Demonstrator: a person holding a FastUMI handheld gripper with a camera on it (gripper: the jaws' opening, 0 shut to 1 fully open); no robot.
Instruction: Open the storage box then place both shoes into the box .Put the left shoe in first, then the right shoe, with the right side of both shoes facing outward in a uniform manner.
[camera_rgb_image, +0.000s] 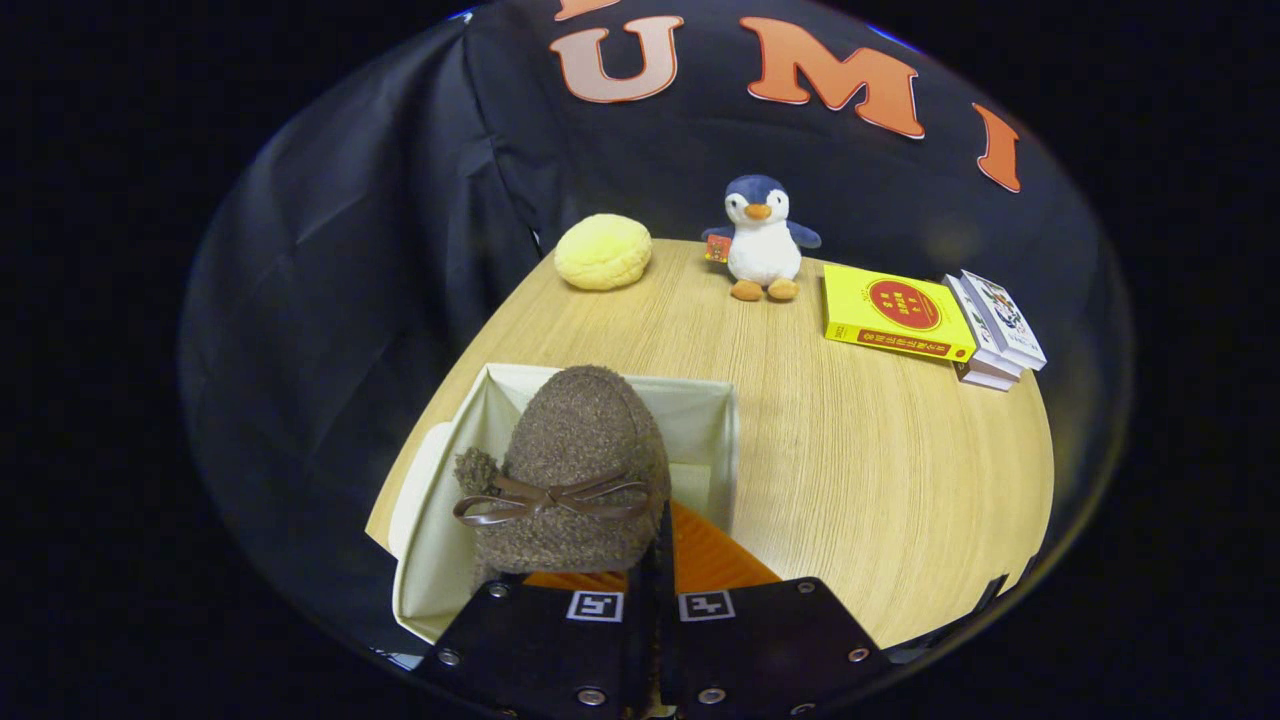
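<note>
Shoe (580, 450) looks soft and light, fuzzy with a bow; gripper (650, 560) pinches its right rim above the open box (715, 420). Grip the firmer rim.

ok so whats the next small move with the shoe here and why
Probably lower it straight down, then release. The tool looks closed on the brown fuzzy shoe, holding it over the open storage box, whose white fabric walls show around it. I cannot tell whether the shoe touches the bottom yet, so ease down before opening the fingers.
</note>
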